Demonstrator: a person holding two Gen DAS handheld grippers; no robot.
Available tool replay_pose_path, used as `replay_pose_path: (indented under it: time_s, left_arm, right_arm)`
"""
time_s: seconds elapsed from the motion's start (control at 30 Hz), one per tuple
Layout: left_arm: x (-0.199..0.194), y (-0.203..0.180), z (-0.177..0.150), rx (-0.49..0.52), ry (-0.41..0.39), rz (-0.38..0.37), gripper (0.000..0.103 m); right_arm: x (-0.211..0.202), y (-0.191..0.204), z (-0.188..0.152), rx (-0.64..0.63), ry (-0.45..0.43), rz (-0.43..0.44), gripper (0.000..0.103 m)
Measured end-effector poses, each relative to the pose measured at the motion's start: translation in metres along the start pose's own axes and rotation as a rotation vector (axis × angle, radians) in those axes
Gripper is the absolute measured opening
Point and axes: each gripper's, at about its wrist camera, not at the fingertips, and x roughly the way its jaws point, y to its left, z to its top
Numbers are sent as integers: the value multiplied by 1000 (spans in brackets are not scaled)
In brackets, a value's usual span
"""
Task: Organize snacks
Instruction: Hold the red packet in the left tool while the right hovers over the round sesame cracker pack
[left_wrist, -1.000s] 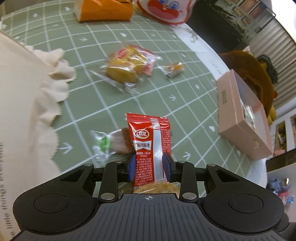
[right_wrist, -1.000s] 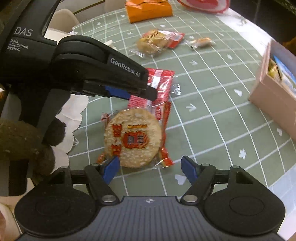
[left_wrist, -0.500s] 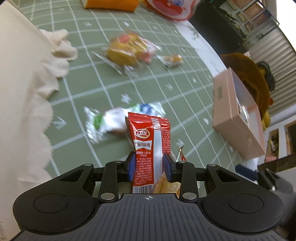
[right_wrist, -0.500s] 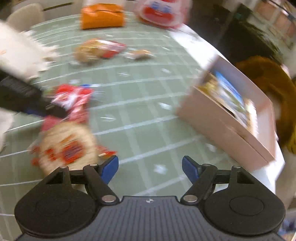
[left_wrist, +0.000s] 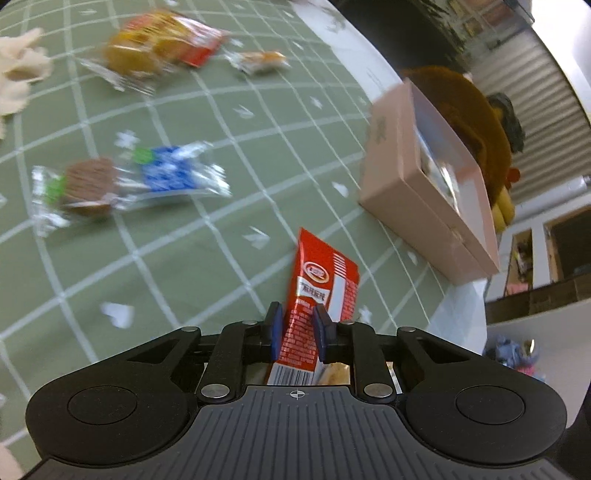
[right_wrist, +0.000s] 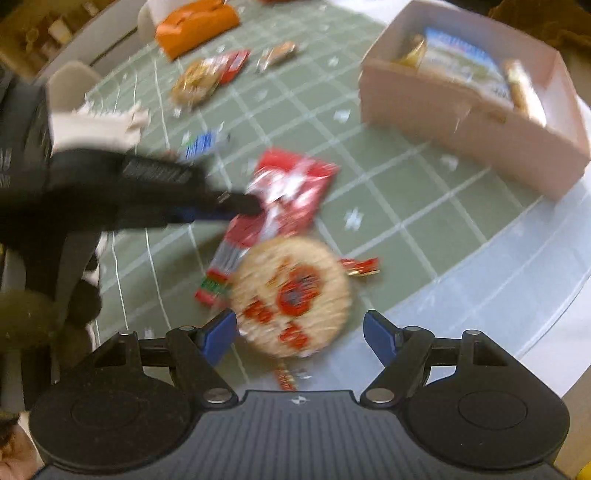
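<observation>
The red snack packet (left_wrist: 320, 295) had swung nearer the pink box (left_wrist: 424, 199), the left tool (left_wrist: 297, 332) closing on it; the right tool (right_wrist: 297, 332) (jaws apart, empty) hovered above a round cracker (right_wrist: 291, 295).

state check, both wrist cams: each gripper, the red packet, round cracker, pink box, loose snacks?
left gripper: jaws closing, pads pressing the red packet.
red packet: held upright, off the cloth.
right gripper: open, empty, above the round cracker.
round cracker: wrapped, flat on the cloth.
pink box: open, snacks inside.
brown cookie pack: sealed, lying flat.
yellow cake pack: lying flat, blurred.
</observation>
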Motion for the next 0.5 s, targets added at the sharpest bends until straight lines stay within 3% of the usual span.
replay_pose_path:
  time_s: [0.2, 0.37, 0.43, 0.5]
  left_arm:
    - [4, -18, -8, 66, 9, 17, 21]
    - [5, -18, -10, 65, 6, 24, 21]
    - [5, -18, -10, 64, 5, 25, 21]
    - [4, -17, -9, 61, 5, 24, 21]
  right_arm:
    - [-7, -9, -7, 7, -68, -115, 80]
    - [-21, -26, -7, -14, -162, -355, 80]
    - [-27, -34, -6, 34, -145, -294, 80]
    - [-29, -42, -8, 117, -87, -147, 80]
